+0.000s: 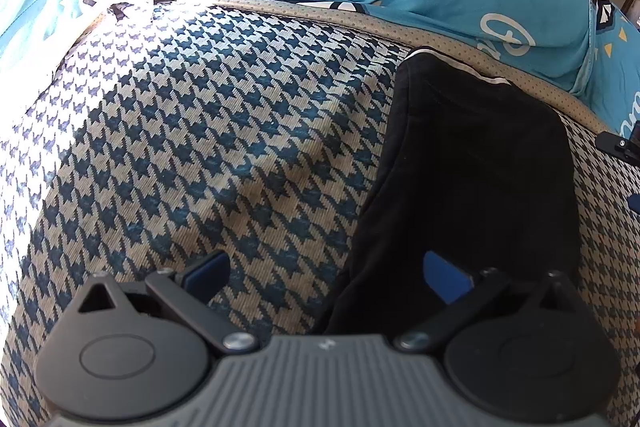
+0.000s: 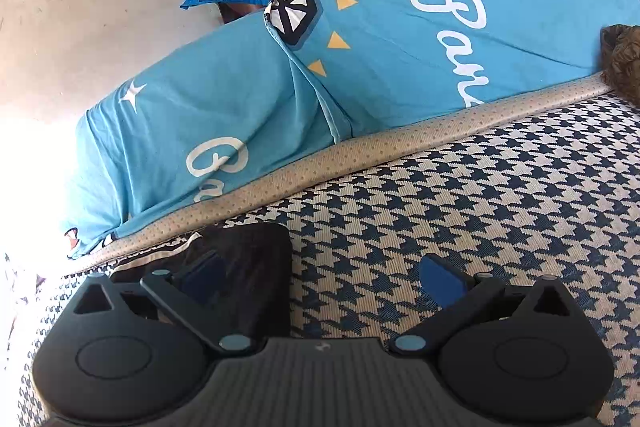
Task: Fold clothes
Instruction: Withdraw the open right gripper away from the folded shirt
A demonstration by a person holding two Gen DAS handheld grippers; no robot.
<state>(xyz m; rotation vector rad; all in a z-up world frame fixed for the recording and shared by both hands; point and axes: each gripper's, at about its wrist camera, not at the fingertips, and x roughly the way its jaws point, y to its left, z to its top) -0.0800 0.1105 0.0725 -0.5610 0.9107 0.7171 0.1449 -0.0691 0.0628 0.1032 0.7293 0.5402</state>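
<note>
The left tongs are held low over a houndstooth cushion, fingers spread wide with nothing pinched between them. The right tongs are held just as low and are likewise spread, gripping nothing.

On the blue cover beyond the right tongs, white script beginning "Bar" is printed twice; the remaining letters are cut off by folds. A white star and yellow triangles are also printed there.

The black garment is seen lying on the cushion as a long folded strip, ahead of the left tongs and toward their right finger, whose blue pad sits over its near end. A pale trim edge is shown at its far end. In the right wrist view the garment lies under the left finger.
</note>
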